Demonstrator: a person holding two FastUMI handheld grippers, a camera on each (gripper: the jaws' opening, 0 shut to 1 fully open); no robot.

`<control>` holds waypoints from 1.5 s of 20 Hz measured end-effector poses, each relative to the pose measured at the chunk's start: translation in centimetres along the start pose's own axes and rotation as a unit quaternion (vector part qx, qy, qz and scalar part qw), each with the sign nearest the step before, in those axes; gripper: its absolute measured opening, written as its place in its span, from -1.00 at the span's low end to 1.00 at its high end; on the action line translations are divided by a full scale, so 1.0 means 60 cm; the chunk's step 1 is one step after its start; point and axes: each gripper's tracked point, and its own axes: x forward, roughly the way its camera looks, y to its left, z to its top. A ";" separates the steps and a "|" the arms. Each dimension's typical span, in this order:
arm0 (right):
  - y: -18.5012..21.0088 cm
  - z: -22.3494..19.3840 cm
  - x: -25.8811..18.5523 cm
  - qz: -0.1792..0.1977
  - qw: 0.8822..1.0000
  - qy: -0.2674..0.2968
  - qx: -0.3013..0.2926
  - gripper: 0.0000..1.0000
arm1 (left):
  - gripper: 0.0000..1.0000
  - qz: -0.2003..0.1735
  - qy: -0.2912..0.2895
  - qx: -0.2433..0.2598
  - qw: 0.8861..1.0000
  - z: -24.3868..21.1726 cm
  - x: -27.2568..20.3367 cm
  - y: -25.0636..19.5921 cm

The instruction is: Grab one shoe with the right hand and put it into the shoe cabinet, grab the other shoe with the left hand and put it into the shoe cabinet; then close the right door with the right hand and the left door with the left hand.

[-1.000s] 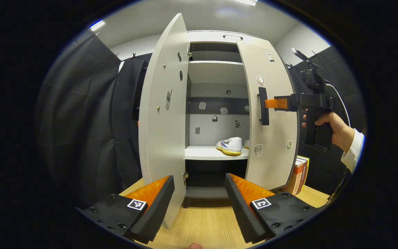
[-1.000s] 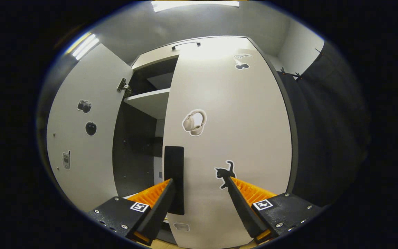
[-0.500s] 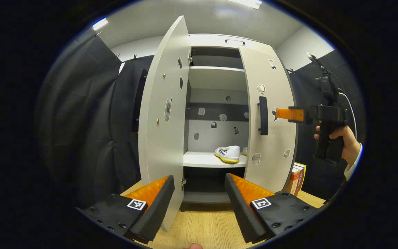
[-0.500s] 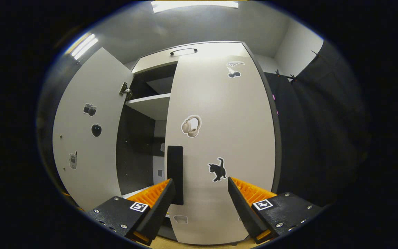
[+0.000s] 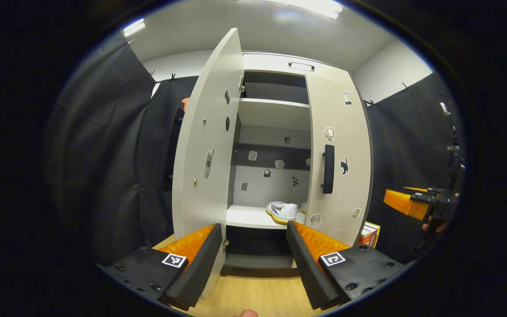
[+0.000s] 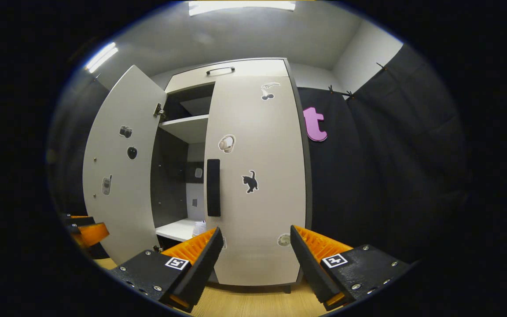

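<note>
1. Both sets of jaws stand wide apart and hold nothing: the left gripper (image 5: 253, 257) faces the cabinet's opening, and the right gripper (image 6: 255, 264) hangs clear in front of the right door (image 6: 258, 176).
2. The shoe cabinet (image 5: 275, 61) stands at the far side of the wooden floor (image 5: 258, 293); the right door looks shut or nearly so, while the left door (image 5: 205, 145) swings wide open toward the near left.
3. The left door is a stiff, light hinged panel, likely easy to swing; a push on its outer face near the free edge should serve best.
4. A white shoe (image 5: 282, 210) rests on the lower shelf (image 5: 247, 218) inside, with part of a second beside it, largely hidden by the right door.
5. Compared with a second ago, the right gripper has left the door's dark handle (image 6: 213, 187) and backed off, and the right door has swung further closed.
</note>
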 end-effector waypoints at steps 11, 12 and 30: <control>0.007 -0.129 -0.058 0.024 0.998 0.056 0.002 0.88 | 0.92 0.143 -0.055 0.029 0.988 0.180 -0.030 0.234; 0.007 -0.129 -0.058 0.024 0.998 0.057 0.001 0.89 | 0.87 0.161 -0.050 0.031 0.985 0.187 -0.017 0.267; -0.032 -0.066 -0.056 -0.009 1.000 0.027 -0.010 0.89 | 0.89 0.110 -0.007 0.017 0.994 0.130 0.096 0.238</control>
